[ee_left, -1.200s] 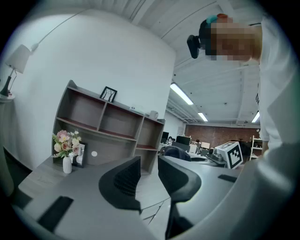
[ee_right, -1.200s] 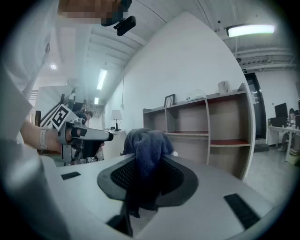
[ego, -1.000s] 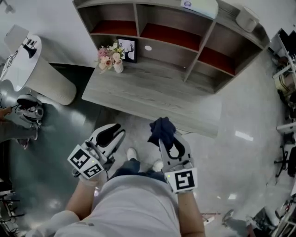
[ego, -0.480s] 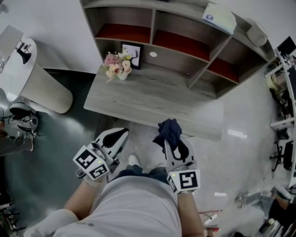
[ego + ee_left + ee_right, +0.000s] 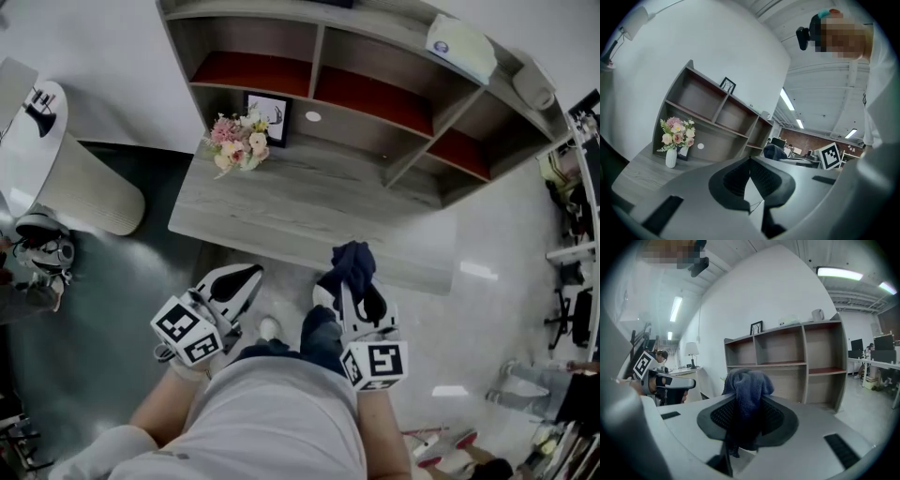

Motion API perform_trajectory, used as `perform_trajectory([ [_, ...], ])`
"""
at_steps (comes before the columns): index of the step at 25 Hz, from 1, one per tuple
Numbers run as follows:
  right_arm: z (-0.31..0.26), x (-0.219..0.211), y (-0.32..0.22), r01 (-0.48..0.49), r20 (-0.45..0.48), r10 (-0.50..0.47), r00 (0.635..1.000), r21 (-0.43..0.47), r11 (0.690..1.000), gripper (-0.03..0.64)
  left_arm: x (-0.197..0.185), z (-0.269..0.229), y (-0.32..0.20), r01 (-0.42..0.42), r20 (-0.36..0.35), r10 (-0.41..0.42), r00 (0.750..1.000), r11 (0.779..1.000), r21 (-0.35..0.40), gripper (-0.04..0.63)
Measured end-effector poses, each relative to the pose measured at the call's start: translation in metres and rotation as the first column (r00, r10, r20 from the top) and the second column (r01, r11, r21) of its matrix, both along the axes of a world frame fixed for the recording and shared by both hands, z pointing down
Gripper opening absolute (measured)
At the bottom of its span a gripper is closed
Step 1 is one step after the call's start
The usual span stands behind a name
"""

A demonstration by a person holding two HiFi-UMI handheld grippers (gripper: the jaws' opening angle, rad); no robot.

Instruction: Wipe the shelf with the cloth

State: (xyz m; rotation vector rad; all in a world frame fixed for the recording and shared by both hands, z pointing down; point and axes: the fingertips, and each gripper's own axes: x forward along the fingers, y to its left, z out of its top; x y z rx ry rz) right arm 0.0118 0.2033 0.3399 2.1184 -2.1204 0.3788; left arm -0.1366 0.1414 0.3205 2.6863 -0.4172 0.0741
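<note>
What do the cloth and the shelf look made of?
Cloth: dark blue, fuzzy nap and soft bunched folds, so probably terry or microfibre. Shelf: matte grey board with streaked wood grain, likely laminate; its compartment floors look red.

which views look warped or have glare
Head view: the shelf bows outward, and bright glare patches sit on the floor. Left gripper view: heavy fisheye warp, black corners. Right gripper view: same warp; the cloth is sharp, the ceiling light blown out.

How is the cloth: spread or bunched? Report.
Bunched: the cloth sits crumpled in a wad, clamped between the jaws of the right tool.
</note>
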Motion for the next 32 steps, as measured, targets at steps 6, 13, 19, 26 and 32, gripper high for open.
perform_trajectory([
  [6, 0.011, 0.030, -0.049, 0.046, 0.019, -0.046, 0.999, -0.003, 0.999, 0.112, 0.020, 0.005, -0.035, 0.079, 0.039, -0.078, 0.996, 0.997, -0.010, 0.015],
  [13, 0.031, 0.080, -0.121, 0.084, 0.024, -0.084, 0.996, -0.013, 0.996, 0.112, 0.055, 0.003, -0.073, 0.183, 0.093, -0.182, 0.979, 0.983, 0.000, 0.015],
  [19, 0.047, 0.113, -0.190, 0.128, 0.033, -0.127, 0.991, -0.022, 0.992, 0.112, 0.074, 0.004, -0.095, 0.316, 0.128, -0.312, 0.941, 0.949, -0.011, 0.015],
  [26, 0.068, 0.138, -0.267, 0.151, 0.023, -0.150, 0.988, -0.025, 0.988, 0.112, 0.075, 0.010, -0.113, 0.443, 0.164, -0.434, 0.886, 0.896, -0.024, 0.015],
  [32, 0.090, 0.143, -0.317, 0.102, 0.025, -0.101, 0.995, -0.044, 0.994, 0.112, 0.058, 0.017, -0.127, 0.488, 0.197, -0.475, 0.858, 0.872, -0.023, 0.015],
])
